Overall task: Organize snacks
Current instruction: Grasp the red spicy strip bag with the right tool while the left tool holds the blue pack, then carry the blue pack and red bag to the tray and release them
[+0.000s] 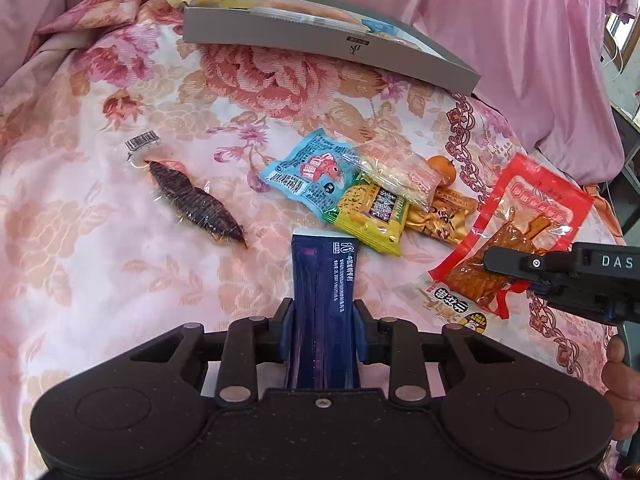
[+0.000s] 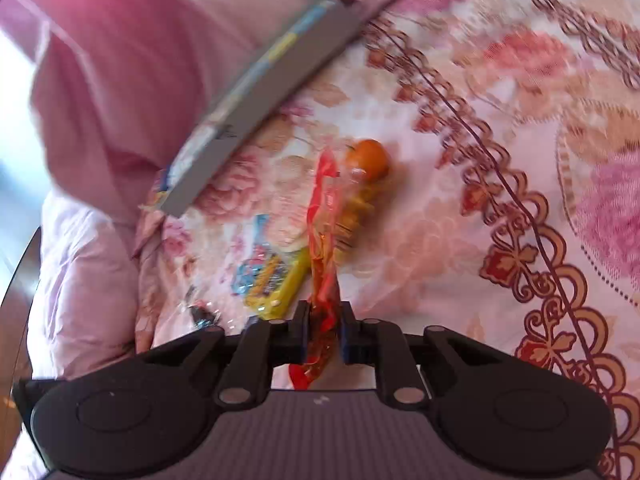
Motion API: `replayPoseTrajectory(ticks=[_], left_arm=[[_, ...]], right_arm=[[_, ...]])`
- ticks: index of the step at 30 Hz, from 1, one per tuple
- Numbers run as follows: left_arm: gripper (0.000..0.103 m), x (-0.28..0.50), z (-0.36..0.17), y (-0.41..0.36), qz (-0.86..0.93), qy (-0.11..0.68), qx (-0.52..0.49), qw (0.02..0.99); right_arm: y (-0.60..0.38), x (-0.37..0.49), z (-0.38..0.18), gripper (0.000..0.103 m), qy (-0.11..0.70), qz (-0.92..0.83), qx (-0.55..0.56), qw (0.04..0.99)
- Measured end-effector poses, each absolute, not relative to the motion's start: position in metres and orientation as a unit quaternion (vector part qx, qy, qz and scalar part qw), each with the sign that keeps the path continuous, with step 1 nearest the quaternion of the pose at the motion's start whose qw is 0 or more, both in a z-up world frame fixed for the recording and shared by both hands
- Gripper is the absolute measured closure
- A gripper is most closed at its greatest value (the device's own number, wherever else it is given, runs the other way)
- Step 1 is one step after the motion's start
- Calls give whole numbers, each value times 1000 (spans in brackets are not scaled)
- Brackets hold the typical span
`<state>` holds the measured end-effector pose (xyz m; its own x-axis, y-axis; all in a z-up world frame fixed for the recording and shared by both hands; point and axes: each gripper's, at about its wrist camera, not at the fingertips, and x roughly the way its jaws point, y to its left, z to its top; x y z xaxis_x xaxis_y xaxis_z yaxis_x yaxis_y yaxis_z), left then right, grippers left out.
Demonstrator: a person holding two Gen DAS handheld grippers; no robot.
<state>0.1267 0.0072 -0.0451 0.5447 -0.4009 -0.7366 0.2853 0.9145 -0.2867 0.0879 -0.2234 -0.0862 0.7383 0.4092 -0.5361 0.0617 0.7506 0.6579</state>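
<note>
Now both tools [image 1: 323, 312] [image 2: 325, 320] clamp snack packets [image 1: 322, 304] [image 2: 320, 292].

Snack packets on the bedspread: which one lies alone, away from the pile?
The clear-wrapped dark dried snack with a barcode, lying by itself left of the pile; the blue packet and yellow packet overlap.

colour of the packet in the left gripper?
Dark blue packet with white print; left wrist view shows it best.

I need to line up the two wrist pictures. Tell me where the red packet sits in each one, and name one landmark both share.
Left wrist: the red packet is at right of centre, with the right gripper shut on its lower edge.
Right wrist: the red packet runs up the centre, edge-on and blurred, between that gripper's fingers.
Shared landmark: the grey box; the orange too.
</note>
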Motion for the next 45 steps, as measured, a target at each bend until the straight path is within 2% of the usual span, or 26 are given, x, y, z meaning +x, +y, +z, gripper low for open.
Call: replayPoseTrajectory(ticks=[16,24,35,45], left_arm=[[73,98,-33,3,-204,424,-96,877],[73,106,-5,-4,-181,372,-82,907],[73,190,61,-12,-157,310,-93,933],[72,300,111,-38,-131,268,-73,952]], right_arm=[[-218,64,-71,88,313,134,289,894],[-225,67,-52,88,288,141,277,906],[-240,109,-4,88,260,159,254,918],[-263,199,49,88,226,163,264,924]])
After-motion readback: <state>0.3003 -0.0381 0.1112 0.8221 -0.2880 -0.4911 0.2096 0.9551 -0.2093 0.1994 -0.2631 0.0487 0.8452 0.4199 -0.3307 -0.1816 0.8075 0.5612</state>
